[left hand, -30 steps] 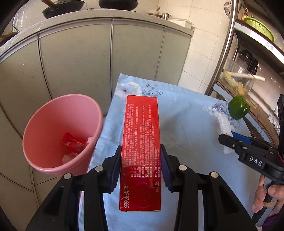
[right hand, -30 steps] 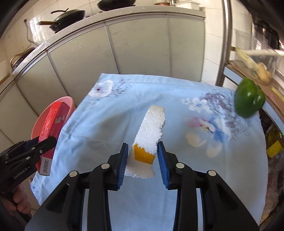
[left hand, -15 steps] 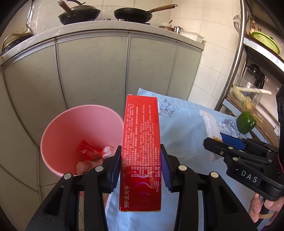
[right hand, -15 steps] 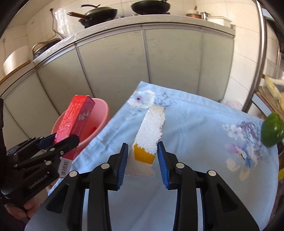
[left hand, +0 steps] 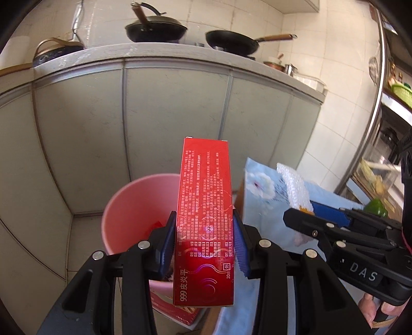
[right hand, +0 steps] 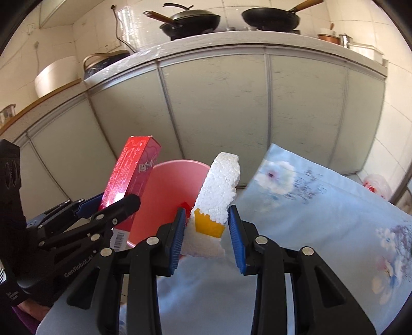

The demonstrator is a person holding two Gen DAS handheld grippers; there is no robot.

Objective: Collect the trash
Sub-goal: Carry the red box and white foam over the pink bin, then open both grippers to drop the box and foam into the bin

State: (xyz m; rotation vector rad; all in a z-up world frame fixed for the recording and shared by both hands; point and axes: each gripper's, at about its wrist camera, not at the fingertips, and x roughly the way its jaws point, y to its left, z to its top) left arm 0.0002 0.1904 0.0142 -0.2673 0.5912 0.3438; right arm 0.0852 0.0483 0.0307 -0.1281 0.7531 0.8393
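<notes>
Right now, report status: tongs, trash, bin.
Left tongs shut on red box. Right tongs shut on foam piece. Pink bin just ahead of both, some trash already inside. Nothing blocking.

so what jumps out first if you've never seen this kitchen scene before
The long red box, clamped upright in the left gripper in front of the pink bin, grabs the eye first. Next is the white foam piece with a yellow patch, gripped by the right gripper at the edge of the blue floral tablecloth. Two dark pans sit on the counter behind.
</notes>
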